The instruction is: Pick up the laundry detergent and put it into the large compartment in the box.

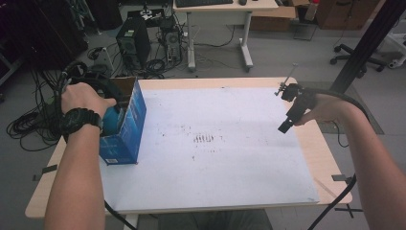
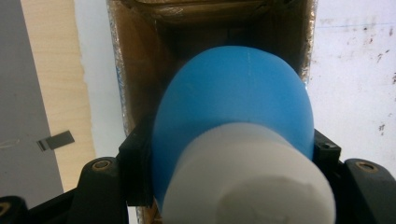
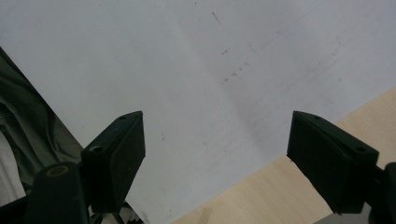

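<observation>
Left claw point(image 2: 229, 154) clamped on a blue bottle with a white cap point(image 2: 233, 126), at centre frame in the left gripper view and hung over the open top of the blue carton point(image 1: 125, 125) at left of the high view, apparently for lowering inside. Long axis along the jaws: white cap toward the camera, rounded blue end pointing down into the brown cardboard interior. Right claw point(image 3: 217, 163) open and empty, parked over the white sheet point(image 1: 230, 143) at the table point(image 1: 325, 158) edge, right of frame, likely to stay clear.

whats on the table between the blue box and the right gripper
Nothing stands there. In the high view the stretch between the blue box and the right gripper is bare white sheet, marked with a few dark smudges.
</observation>
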Available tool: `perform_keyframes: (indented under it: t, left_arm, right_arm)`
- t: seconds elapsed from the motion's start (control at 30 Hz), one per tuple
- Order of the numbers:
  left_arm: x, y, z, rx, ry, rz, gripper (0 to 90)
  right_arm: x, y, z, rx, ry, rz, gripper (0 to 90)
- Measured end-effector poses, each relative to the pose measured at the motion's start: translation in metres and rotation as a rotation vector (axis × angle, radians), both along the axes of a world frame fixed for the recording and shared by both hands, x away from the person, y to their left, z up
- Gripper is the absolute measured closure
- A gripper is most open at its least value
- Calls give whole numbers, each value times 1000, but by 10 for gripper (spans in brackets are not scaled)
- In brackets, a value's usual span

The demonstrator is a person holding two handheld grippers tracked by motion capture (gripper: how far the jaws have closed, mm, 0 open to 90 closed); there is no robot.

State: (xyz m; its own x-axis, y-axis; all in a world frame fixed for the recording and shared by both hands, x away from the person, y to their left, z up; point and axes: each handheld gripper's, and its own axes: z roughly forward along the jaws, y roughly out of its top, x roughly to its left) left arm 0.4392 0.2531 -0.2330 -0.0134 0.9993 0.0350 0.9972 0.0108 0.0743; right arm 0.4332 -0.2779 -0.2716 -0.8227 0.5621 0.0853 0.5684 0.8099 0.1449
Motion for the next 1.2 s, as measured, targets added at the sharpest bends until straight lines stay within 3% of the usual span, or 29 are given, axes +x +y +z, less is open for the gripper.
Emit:
perform_keyframes:
  t: [1.2]
  left_arm:
    - [0,4,-36,8,39,-3,371]
  right_arm:
    - [1,-1,-4,-3,3,-2,192]
